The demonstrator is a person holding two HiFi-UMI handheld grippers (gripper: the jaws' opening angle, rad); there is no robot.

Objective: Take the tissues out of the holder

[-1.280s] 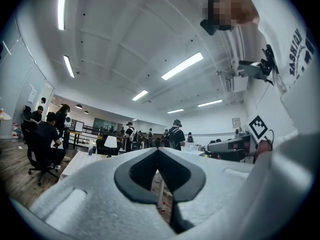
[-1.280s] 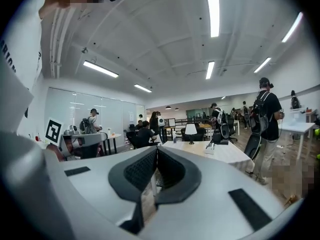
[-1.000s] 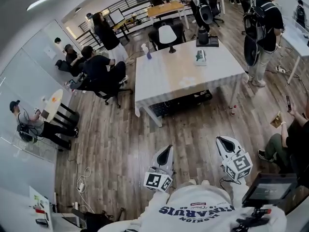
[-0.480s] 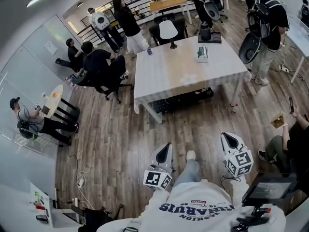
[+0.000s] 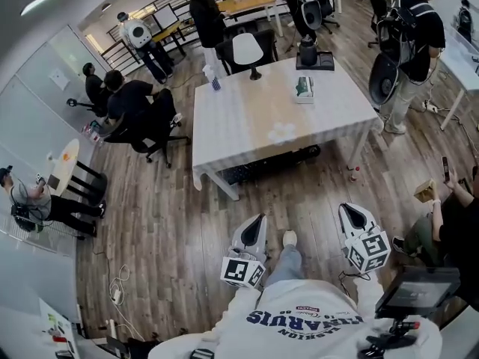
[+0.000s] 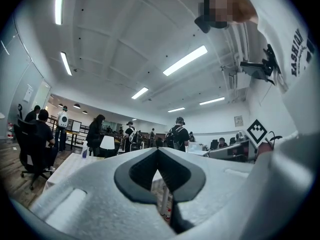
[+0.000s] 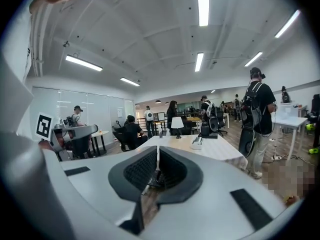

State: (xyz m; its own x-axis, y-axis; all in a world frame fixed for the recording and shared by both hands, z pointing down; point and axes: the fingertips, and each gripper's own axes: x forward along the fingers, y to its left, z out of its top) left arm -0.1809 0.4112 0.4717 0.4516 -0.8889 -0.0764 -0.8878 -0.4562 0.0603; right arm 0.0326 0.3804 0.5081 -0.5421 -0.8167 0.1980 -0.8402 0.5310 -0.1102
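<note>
Since I'm well short of the one white table, my two grippers, left gripper and right gripper, both sit clamped tight, empty. One tissue holder stands on the table's far half. The tissues themselves are too small to resolve.

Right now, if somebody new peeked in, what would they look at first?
Probably the big white table in the middle of the room, with a green-and-white tissue holder toward its far side. Next, the two pale grippers low in the head view, the left gripper and right gripper, both shut and empty, pointing toward that table. A person with a backpack stands off the table's right end.
</note>
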